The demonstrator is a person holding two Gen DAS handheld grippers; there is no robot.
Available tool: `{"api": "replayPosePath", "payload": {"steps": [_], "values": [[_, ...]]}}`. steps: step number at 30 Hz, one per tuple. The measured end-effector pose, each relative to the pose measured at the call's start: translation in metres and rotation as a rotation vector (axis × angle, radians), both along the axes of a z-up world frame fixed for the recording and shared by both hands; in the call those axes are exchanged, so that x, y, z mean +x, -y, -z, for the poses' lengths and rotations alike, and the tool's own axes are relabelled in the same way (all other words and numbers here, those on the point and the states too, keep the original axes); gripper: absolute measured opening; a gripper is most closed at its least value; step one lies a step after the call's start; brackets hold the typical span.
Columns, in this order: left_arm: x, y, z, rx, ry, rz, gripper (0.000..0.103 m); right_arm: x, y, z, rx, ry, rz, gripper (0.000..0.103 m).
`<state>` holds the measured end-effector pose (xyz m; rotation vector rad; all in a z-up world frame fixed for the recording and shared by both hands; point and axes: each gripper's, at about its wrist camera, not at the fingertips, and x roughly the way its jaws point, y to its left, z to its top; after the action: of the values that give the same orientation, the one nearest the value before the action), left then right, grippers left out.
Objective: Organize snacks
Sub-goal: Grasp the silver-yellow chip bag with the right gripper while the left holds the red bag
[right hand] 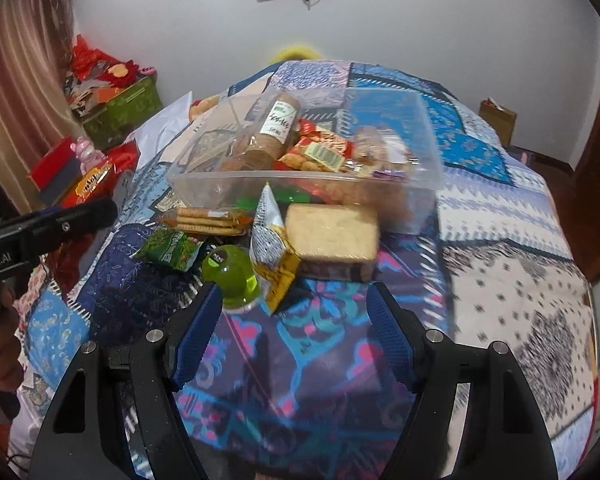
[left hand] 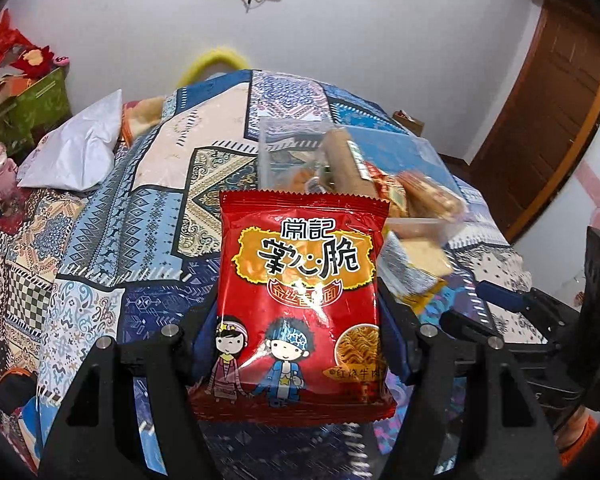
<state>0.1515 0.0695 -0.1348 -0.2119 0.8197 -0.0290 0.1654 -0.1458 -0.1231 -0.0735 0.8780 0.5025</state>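
My left gripper point(left hand: 296, 320) is shut on a red noodle snack bag point(left hand: 300, 300) and holds it upright above the bed, in front of the clear plastic box point(left hand: 268, 148). In the right wrist view the clear box point(right hand: 300, 180) holds several snacks, among them a brown biscuit roll point(right hand: 268, 132). In front of it lie a cracker pack point(right hand: 332, 236), a silver-yellow pouch point(right hand: 272, 248), a green jelly cup point(right hand: 232, 276), a green packet point(right hand: 172, 248) and an orange biscuit pack point(right hand: 204, 220). My right gripper point(right hand: 292, 320) is open and empty, just short of these.
A patchwork quilt point(right hand: 500, 280) covers the bed. A white pillow point(left hand: 72, 156) lies at the left. Boxes and toys point(right hand: 112, 96) are stacked by the wall. A brown door point(left hand: 548, 120) is at the right. The left gripper's body shows in the right wrist view point(right hand: 40, 228).
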Motion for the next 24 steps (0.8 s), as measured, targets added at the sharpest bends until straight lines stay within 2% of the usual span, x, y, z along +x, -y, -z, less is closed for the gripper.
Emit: {"api": "replayPosePath", "payload": {"steps": [2,5,10,13,18,24], "values": [[0.004,-0.003,0.005,0.000,-0.003,-0.004,0.067,0.009,-0.006,0.007,-0.003,-0.016,-0.008,0.058],[0.009,-0.006,0.012,-0.006,-0.007,-0.002,0.067,0.021,-0.011,0.017,0.006,-0.058,-0.017,0.046],[0.014,-0.004,0.020,-0.020,-0.017,0.007,0.067,0.030,-0.014,0.026,0.035,-0.103,-0.036,0.039],[0.015,-0.004,0.022,-0.026,-0.017,0.004,0.067,0.028,-0.019,0.028,0.047,-0.115,-0.069,0.025],[0.016,-0.002,0.026,-0.035,-0.021,0.015,0.067,0.022,-0.029,0.025,0.010,-0.082,-0.098,0.024],[0.014,-0.001,0.029,-0.037,-0.022,0.025,0.067,0.031,-0.039,0.027,0.019,-0.110,-0.109,0.024]]}}
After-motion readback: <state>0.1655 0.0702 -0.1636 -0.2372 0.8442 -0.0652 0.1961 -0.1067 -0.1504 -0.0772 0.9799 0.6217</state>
